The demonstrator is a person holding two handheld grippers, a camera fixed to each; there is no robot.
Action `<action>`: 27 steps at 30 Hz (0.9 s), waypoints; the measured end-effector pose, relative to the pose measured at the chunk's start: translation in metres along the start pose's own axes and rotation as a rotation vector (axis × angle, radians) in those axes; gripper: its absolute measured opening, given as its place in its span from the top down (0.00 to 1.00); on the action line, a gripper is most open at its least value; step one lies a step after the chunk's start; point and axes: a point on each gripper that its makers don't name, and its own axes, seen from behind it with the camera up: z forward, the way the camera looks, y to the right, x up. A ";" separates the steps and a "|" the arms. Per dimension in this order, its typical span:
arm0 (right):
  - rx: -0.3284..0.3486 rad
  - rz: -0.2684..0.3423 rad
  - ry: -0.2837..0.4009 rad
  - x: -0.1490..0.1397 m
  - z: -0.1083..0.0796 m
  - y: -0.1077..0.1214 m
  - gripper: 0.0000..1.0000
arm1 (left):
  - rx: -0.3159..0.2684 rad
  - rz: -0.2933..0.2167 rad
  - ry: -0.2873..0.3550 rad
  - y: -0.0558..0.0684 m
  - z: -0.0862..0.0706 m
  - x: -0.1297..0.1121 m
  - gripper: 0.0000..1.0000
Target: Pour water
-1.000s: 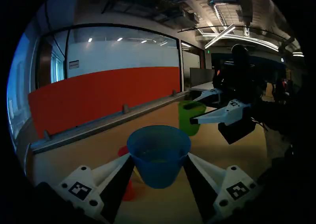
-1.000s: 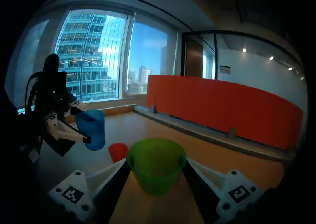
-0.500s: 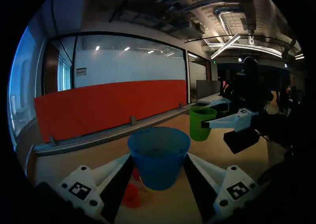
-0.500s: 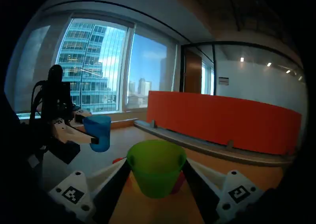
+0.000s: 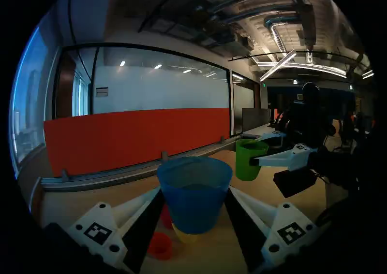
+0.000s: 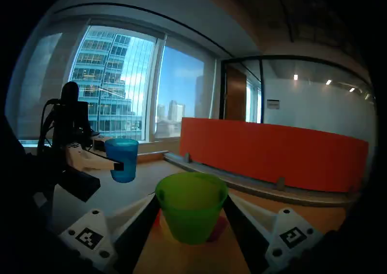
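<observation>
Jaws of left gripper (image 5: 193,196) tight on upright blue cup (image 5: 195,204), jaws of right gripper (image 6: 192,202) tight on upright green cup (image 6: 192,213)

Orange partition (image 5: 135,134), window (image 6: 113,85) — perhaps wooden table (image 5: 116,192).

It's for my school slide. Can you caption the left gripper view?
Left gripper holds a blue cup over the table; the right gripper holds a green cup beyond.

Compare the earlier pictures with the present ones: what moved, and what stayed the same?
Both tools rose from the table: the left tool carrying the blue cup, the right tool carrying the green cup. The small red cup now sits lower in view. Unchanged: both grips, both cups upright.
</observation>
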 end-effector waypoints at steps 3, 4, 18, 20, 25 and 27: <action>0.001 0.001 -0.001 0.000 0.001 0.000 0.09 | -0.001 -0.007 0.001 -0.001 0.001 0.001 0.19; 0.001 0.001 -0.001 0.000 0.001 0.000 0.09 | -0.001 -0.008 0.002 -0.001 0.002 0.001 0.19; 0.013 0.017 0.002 0.000 0.003 0.001 0.09 | 0.007 0.007 0.015 -0.006 0.003 0.006 0.19; 0.018 0.019 0.002 0.000 0.003 0.001 0.09 | 0.007 0.009 0.020 -0.007 0.004 0.007 0.19; 0.035 0.032 0.005 -0.001 0.005 -0.003 0.09 | 0.010 0.021 0.027 -0.008 0.004 0.010 0.19; 0.042 0.034 0.006 -0.002 0.006 -0.005 0.09 | 0.011 0.031 0.030 -0.009 0.004 0.011 0.19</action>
